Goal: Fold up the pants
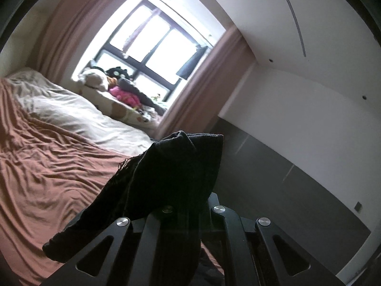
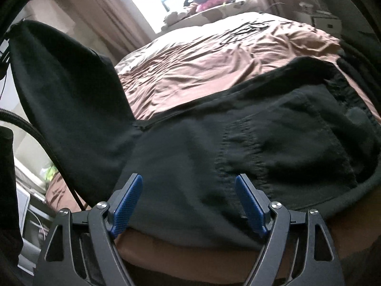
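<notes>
The pants (image 2: 214, 147) are black, with no pattern. The bed cover (image 1: 47, 162) is plain reddish brown, and the pillow (image 1: 71, 109) far on it is cream. The curtains (image 1: 202, 83) are dusty pink. The right gripper's pads (image 2: 127, 205) are blue with fine dotted texture.

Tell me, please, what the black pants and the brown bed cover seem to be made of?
Black pants: likely soft matte knit cotton, given the visible stitched seams and limp drape. Brown bed cover: thin smooth woven cloth with a slight sheen and fine creases; the fibre is uncertain.

black pants (image 2: 238, 138) on the bed (image 2: 202, 64), open-jawed right tool (image 2: 188, 197) above
</notes>
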The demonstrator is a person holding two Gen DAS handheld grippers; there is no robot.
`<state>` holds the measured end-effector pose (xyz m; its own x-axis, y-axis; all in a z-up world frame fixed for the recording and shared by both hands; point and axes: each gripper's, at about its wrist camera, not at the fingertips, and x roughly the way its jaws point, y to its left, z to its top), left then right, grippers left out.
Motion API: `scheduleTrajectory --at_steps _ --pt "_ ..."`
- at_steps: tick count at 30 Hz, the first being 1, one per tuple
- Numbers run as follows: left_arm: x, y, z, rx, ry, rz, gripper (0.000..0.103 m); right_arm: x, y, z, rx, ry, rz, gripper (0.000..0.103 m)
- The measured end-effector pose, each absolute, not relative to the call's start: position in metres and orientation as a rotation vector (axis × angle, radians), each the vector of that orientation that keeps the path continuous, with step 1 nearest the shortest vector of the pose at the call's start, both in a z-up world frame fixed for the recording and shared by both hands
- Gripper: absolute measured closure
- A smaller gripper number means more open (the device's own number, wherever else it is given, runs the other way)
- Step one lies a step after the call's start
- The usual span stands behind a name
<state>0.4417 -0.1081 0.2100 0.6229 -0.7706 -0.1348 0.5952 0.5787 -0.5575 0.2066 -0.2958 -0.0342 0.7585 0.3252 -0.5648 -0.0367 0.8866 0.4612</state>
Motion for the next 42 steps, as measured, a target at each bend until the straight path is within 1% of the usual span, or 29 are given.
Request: scheduleTrajectory --at_steps 10,22,28,37,42 --pt "0.444 -0.184 0.208 -0.44 0.455 -0.919 0.098 0.173 -0.341 -0.036 0.514 0.645 0.12 0.024" --pt "0.46 -0.277 0.169 -0.37 0.602 -0.992 0.098 0.129 -0.372 -0.045 0.582 0.616 0.057 0.024" --pt "0.467 -0.309 0.138 -0.354 0.676 -1.016 0.098 0.112 -0.39 -0.051 0.604 0.612 0.02 0.024" --pt "0.47 -0.34 0.055 -0.296 0.886 -0.994 0.098 0.106 -0.405 -0.051 0.615 0.615 -0.006 0.024" --pt "0.461 -0.352 0.022 -0.279 0.966 -1.013 0.097 0.109 -0.405 -0.055 0.614 0.628 -0.006 0.024"
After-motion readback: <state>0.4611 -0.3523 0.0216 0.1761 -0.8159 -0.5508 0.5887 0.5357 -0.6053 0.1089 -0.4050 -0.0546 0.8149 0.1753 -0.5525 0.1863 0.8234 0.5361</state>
